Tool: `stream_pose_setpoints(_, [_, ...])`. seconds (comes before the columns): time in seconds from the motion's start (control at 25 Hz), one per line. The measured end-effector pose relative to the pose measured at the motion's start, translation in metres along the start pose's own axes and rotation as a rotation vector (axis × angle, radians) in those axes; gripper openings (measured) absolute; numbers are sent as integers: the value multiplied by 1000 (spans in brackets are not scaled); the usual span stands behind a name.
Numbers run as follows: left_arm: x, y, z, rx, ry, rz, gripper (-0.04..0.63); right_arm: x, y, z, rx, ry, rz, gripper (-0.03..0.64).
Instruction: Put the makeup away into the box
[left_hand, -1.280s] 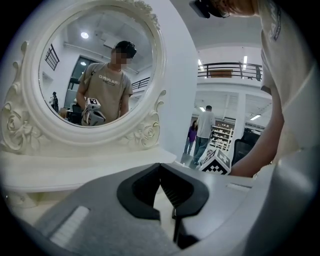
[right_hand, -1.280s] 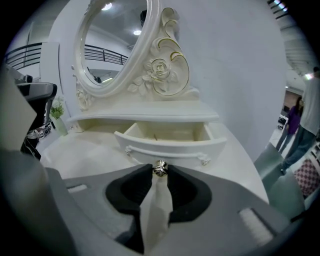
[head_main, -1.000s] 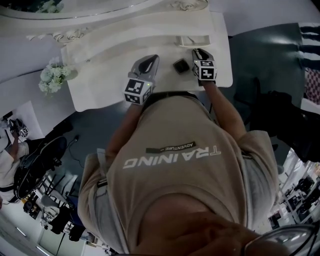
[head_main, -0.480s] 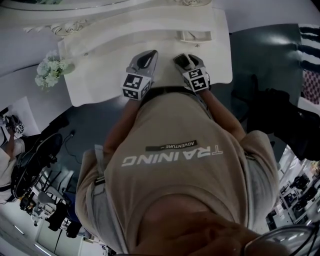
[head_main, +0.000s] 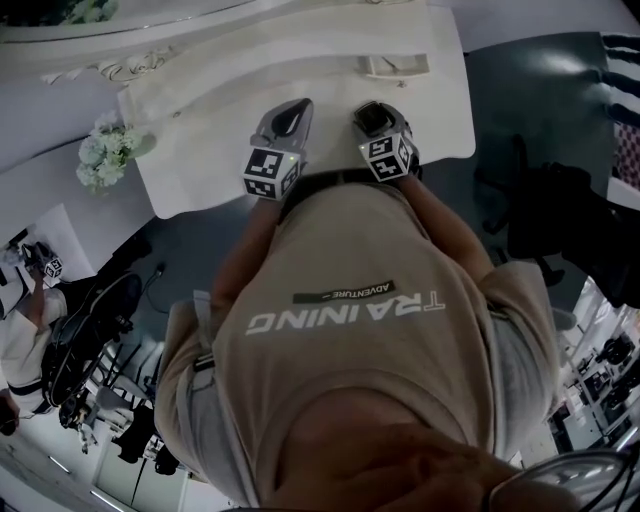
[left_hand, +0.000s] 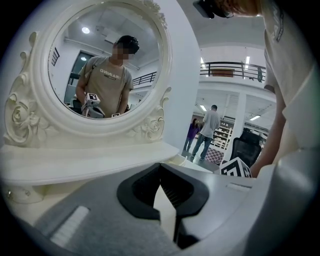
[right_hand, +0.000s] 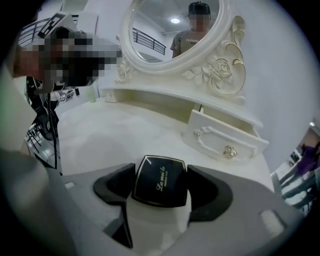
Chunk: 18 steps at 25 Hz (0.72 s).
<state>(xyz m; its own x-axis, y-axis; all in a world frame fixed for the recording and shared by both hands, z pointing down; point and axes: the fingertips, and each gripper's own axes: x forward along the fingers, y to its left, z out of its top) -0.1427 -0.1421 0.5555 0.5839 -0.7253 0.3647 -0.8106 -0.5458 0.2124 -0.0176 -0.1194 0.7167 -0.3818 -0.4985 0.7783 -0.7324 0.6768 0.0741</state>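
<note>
Right tool (right_hand: 161, 173) stands with its jaws spread wide, having just been opening, and the black compact (right_hand: 159, 182) lies between them on the white tabletop (right_hand: 95, 130). The pads flank its two sides without visibly pressing, so the case is straddled, not gripped. Left tool (left_hand: 161, 175) has its jaws drawn together at the tips with nothing in them.

The small drawer (right_hand: 225, 137) under the mirror (right_hand: 175, 30) stands pulled out, and it looks to be the box the task means. The compact rests in front of the drawer on the person's side, near it but clearly apart, and a little to its left in the right gripper view. In the head view the left tool sits further left of the drawer than the compact does.

The step in hand appears to be the pick-up of the compact. The next move likely calls for closing the right tool squarely on the case's opposite edges. The case is flat and glossy, so a skewed pinch could let it slip. It must then be lifted clear of the tabletop, carried over the drawer front and released inside.
</note>
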Motion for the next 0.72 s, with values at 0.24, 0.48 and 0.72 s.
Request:
stream_pose_setpoints(0.24, [13, 3, 2, 1, -7, -26, 8, 10, -1, 0, 29, 164, 29, 324])
stream_pose_setpoints(0.48, [21, -7, 1, 9, 1, -67, 6, 7, -1, 3, 0, 79, 33, 321])
stream_pose_setpoints(0.72, [20, -5, 0, 13, 5, -65, 8, -2, -1, 7, -14, 58, 57, 321])
